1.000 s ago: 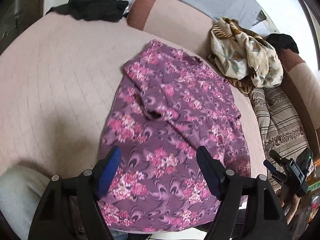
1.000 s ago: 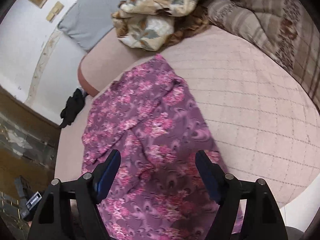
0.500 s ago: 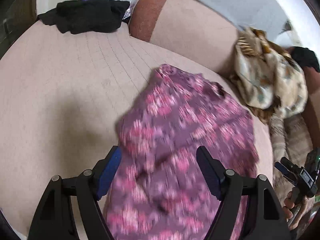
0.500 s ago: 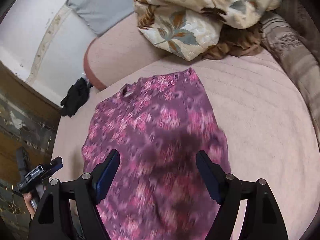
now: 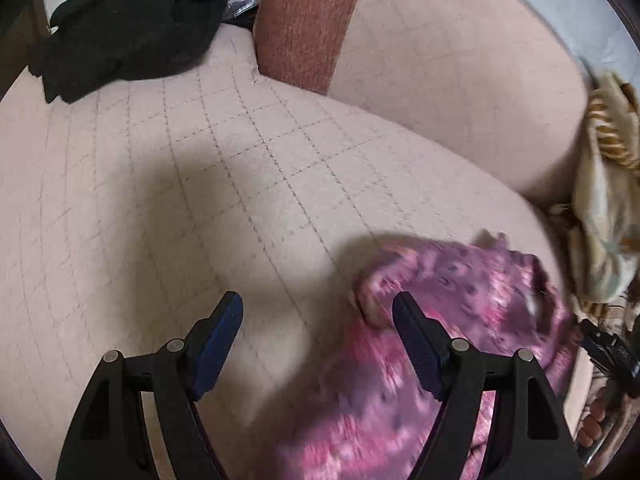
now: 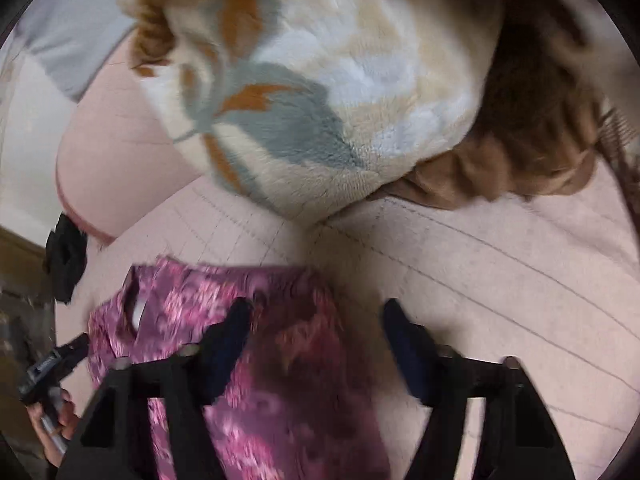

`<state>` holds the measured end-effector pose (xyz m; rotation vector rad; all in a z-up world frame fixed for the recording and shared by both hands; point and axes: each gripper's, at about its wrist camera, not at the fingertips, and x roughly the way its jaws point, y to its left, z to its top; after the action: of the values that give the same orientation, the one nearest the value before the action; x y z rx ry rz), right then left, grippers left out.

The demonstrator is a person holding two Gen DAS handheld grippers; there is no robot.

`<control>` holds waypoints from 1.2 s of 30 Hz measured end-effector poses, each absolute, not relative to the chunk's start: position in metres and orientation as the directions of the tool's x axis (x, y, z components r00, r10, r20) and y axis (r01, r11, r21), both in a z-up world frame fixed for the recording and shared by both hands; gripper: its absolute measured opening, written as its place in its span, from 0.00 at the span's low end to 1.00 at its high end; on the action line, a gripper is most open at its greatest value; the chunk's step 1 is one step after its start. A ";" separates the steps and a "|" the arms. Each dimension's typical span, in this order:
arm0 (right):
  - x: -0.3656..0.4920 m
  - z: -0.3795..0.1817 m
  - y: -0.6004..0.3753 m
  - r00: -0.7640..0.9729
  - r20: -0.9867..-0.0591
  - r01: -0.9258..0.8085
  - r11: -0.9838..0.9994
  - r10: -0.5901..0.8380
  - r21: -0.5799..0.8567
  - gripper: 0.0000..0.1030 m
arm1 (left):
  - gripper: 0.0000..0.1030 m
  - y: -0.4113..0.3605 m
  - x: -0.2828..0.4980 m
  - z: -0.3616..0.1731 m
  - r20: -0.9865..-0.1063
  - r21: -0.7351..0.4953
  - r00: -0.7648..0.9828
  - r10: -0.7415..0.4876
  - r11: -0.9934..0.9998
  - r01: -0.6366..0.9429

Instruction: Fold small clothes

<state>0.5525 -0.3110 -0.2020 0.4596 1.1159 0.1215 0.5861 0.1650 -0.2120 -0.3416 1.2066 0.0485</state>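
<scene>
On the quilted pink cushion [image 5: 168, 184], the purple floral garment [image 5: 460, 300] lies spread out flat, its far hem just short of the plush leaf-print blanket [image 6: 320, 92]. I read it as thin, light and limp: it will drape and slide on itself, so I would pinch it by a corner or along a hem rather than in the middle, and lift slowly so it does not bunch. In the right wrist view a small opening near its left edge looks like a neckline or armhole, though blur keeps me from telling which.

My left gripper [image 5: 318, 320] hangs with its jaws spread and nothing in them; the garment's corner lies under the right-hand finger, bare cushion under the other. My right gripper [image 6: 316, 320] is closing its jaws, with the garment's right edge below them; the pads are not yet pressing cloth, as far as I can judge.

To the left there is plenty of bare cushion for laying a fold. The black clothing [image 5: 132, 28] sits well apart at the far corner; the rust-and-pink bolster [image 5: 400, 48] closes the back.
</scene>
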 end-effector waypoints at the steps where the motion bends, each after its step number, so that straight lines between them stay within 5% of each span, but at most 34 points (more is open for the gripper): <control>1: 0.557 -0.206 -0.307 0.439 -0.833 0.123 0.896 0.337 0.428 0.51 | 0.73 0.163 0.589 -0.215 -0.923 -0.235 0.355 -0.150 0.949 -0.209; 4: 0.563 -0.209 -0.289 0.436 -0.848 0.085 0.925 0.301 0.371 0.50 | 0.63 0.157 0.597 -0.214 -0.914 -0.243 0.373 -0.157 0.951 -0.193; 5: 0.564 -0.210 -0.285 0.434 -0.857 0.088 0.934 0.277 0.346 0.49 | 0.45 0.155 0.600 -0.214 -0.914 -0.240 0.374 -0.156 0.952 -0.188; 7: 0.564 -0.212 -0.275 0.428 -0.880 0.097 0.958 0.204 0.269 0.20 | 0.12 0.149 0.604 -0.215 -0.922 -0.211 0.361 -0.137 0.962 -0.175; 8: 0.563 -0.211 -0.271 0.424 -0.892 0.095 0.972 0.154 0.213 0.17 | 0.05 0.149 0.605 -0.213 -0.919 -0.242 0.352 -0.174 0.957 -0.159; 9: 0.562 -0.208 -0.269 0.429 -0.889 0.082 0.973 0.160 0.214 0.05 | 0.05 0.150 0.602 -0.206 -0.914 -0.252 0.365 -0.178 0.954 -0.165; 21: 0.372 -0.095 -0.302 0.617 -0.727 -0.013 0.927 0.302 0.374 0.05 | 0.05 0.177 0.387 -0.066 -0.716 -0.440 0.611 -0.338 0.898 -0.020; 26: 0.256 -0.112 -0.309 0.615 -0.720 0.025 0.905 0.322 0.425 0.05 | 0.05 0.172 0.273 -0.087 -0.738 -0.392 0.597 -0.313 0.920 -0.001; 33: 0.176 -0.220 -0.313 0.417 -0.833 0.224 0.847 0.363 0.481 0.07 | 0.08 0.168 0.202 -0.199 -0.872 -0.352 0.408 -0.270 0.925 -0.141; 36: 0.158 -0.200 -0.323 0.505 -0.785 0.229 0.822 0.357 0.521 0.23 | 0.31 0.189 0.180 -0.197 -0.834 -0.476 0.409 -0.371 0.859 -0.191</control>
<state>0.1578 -0.3228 -0.1999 0.6302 1.0574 0.0843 0.1801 0.1885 -0.1970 -0.5579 1.1605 -0.1206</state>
